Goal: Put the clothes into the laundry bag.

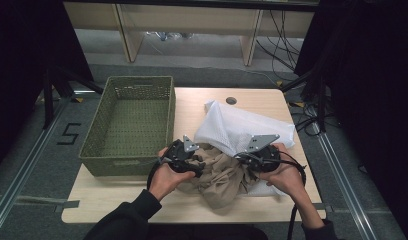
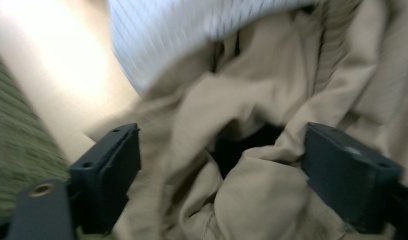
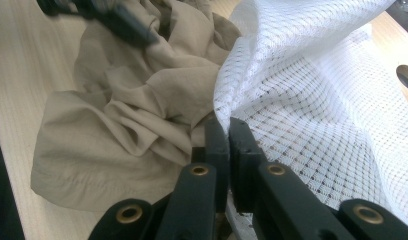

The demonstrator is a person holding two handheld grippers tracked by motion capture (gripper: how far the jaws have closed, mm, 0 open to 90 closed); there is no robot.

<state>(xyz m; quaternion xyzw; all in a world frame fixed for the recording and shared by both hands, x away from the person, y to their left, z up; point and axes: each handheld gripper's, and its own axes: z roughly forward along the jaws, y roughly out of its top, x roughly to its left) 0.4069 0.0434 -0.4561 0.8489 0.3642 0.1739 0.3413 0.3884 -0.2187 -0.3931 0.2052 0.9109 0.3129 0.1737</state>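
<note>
A: What is being handled, and where is it lying?

B: A crumpled beige garment [image 1: 219, 175] is being worked on near the front edge of the table [image 1: 117, 200], right of centre. It is partly tucked into the mouth of a white mesh bag [image 1: 242, 127], which is spread behind it toward the back right corner.

A: How is the left gripper being held?

B: The left gripper [image 2: 222, 170] is being held released, its jaws standing wide apart with beige folds bunched between them. Whether the cloth is being touched by the pads cannot be told, since that view is blurred. In the high view, this gripper [image 1: 184, 160] is being pressed against the garment's left side.

A: And the right gripper?

B: The right gripper [image 3: 228, 135] is being kept clenched on the edge of the white mesh bag, just where the mesh is meeting the beige cloth. In the high view, it [image 1: 259, 157] is being held at the garment's right side.

A: What else is being shown on the table?

B: A green woven basket [image 1: 104, 132] is being shown at the left edge, overhanging it slightly, just beside the left hand [image 1: 164, 180]. A round hole [image 1: 231, 100] is seen near the back edge.
</note>
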